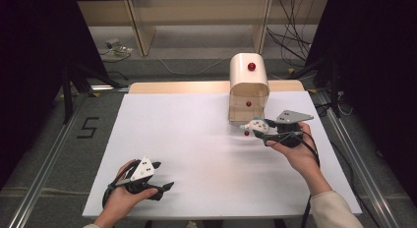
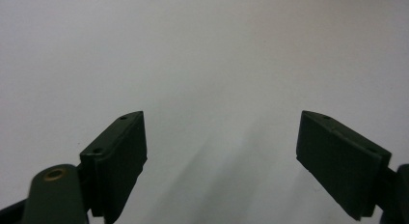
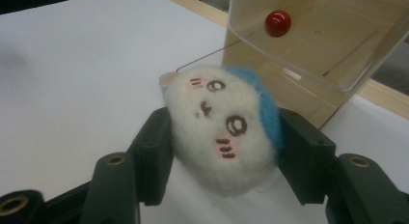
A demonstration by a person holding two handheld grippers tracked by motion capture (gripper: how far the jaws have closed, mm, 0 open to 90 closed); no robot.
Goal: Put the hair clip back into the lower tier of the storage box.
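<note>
right gripper (image 3: 222,142): pinching the white-and-blue felt toy (image 3: 224,132) on both sides, just in front of the clear-fronted box (image 1: 249,88) | left gripper (image 2: 222,151): jaws spread wide, nothing between, near table's (image 1: 187,139) front-left edge

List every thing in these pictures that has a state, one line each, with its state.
Left gripper: jaws wide apart, nothing between them, low over the white table.
Right gripper: jaws shut on the plush toy.
Plush toy: held off the table, face toward the camera, just in front of the box.
Bread-box-style box: clear front flap with red knob looks raised partway.
</note>
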